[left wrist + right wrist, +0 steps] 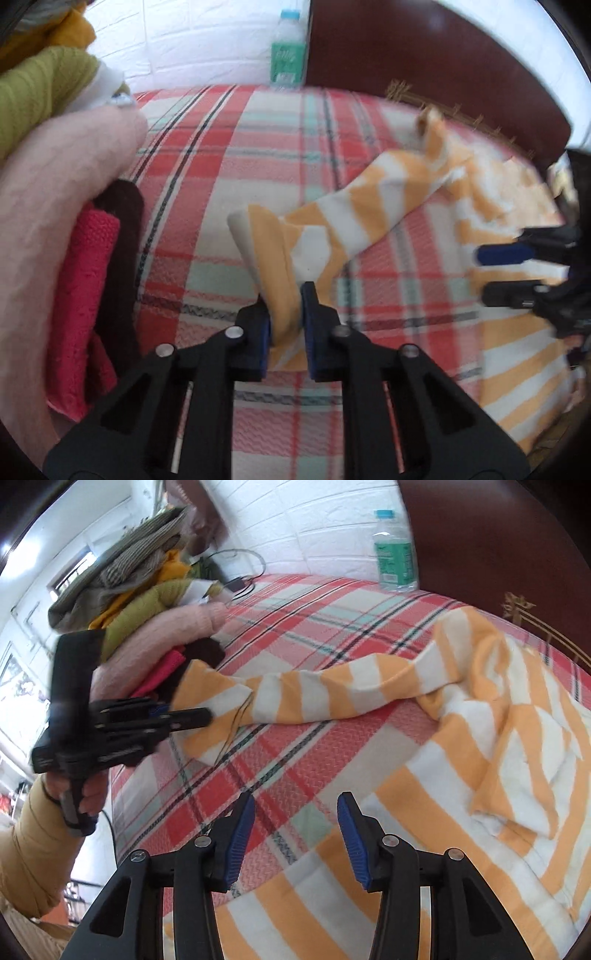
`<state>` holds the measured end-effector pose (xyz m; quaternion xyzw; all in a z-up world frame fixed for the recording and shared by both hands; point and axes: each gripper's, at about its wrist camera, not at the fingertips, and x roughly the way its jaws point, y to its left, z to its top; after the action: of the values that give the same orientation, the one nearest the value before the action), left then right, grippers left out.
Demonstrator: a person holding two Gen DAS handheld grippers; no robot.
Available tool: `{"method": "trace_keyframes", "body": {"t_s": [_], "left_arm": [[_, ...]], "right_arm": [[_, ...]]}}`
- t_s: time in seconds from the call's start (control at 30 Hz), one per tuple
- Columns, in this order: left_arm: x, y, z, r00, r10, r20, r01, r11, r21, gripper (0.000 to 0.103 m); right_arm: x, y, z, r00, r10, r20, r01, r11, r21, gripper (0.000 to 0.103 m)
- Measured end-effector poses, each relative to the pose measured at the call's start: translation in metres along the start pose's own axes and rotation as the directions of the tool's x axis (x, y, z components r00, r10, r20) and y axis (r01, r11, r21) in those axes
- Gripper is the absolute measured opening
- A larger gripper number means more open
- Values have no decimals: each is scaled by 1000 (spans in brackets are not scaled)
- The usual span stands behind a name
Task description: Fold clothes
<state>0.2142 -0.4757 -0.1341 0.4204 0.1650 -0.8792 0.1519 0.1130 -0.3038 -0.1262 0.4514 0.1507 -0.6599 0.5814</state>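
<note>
Pinching the sleeve end of the orange-striped shirt (373,206) in my left gripper (286,317), I am holding it above the plaid bed (207,173). My right gripper (295,834) is hovering with jaws apart over the shirt's body, with a clothes pile (147,620), white brick wall (314,520) and water bottle (393,554) lying beyond.

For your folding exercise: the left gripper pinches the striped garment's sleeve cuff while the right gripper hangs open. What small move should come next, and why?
Probably carry the left gripper, shut on the sleeve cuff, across toward the body of the orange-and-white striped garment. The sleeve stretches out sideways over the plaid bedsheet, unfolded, and the right gripper holds nothing.
</note>
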Motion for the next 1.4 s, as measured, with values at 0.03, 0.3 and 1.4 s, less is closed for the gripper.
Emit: {"method": "trace_keyframes", "body": {"t_s": [0.03, 0.3, 1.4], "left_arm": [[-9, -1, 2, 998, -56, 13, 56, 998, -13, 17], [-53, -34, 24, 915, -401, 54, 403, 915, -23, 17], [-5, -66, 16, 899, -436, -31, 431, 896, -101, 46]], "right_arm": [[-5, -4, 0, 1000, 9, 17, -9, 1000, 20, 47], [-46, -10, -5, 973, 173, 152, -185, 980, 74, 53], [-28, -41, -40, 997, 62, 54, -67, 993, 95, 55]]}}
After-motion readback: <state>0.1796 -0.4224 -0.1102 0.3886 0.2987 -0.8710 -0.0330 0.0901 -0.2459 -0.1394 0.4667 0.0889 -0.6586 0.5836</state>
